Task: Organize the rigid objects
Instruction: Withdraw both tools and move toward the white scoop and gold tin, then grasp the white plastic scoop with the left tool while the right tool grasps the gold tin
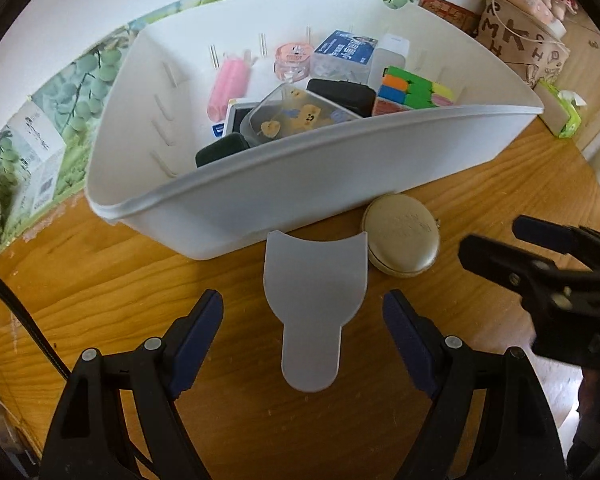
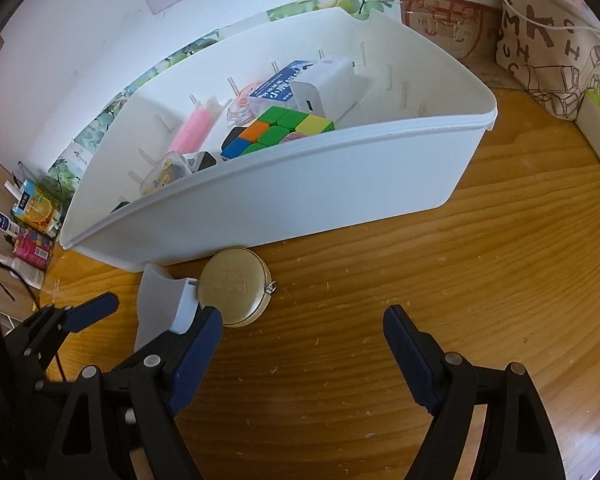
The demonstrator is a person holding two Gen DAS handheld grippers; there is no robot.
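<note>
A white plastic bin (image 1: 292, 196) (image 2: 340, 184) stands on the wooden table and holds several items, among them a colour cube (image 1: 412, 90) (image 2: 280, 130), a pink tube (image 1: 228, 84) and a white charger (image 2: 328, 84). In front of it lie a frosted white scoop (image 1: 314, 300) (image 2: 160, 300) and a round beige case (image 1: 404, 236) (image 2: 234, 290). My left gripper (image 1: 303, 312) hangs open over the scoop, whose handle lies between the fingers untouched. My right gripper (image 2: 303, 328) (image 1: 496, 244) is open above bare wood, its left finger close to the beige case.
A printed fabric bag (image 2: 552, 28) and a green tissue pack (image 1: 560, 112) sit at the back right. Small cartons and bottles (image 2: 32, 216) crowd the left table edge. A black cable (image 1: 24, 320) runs along the left. Bare wood lies to the right of the case.
</note>
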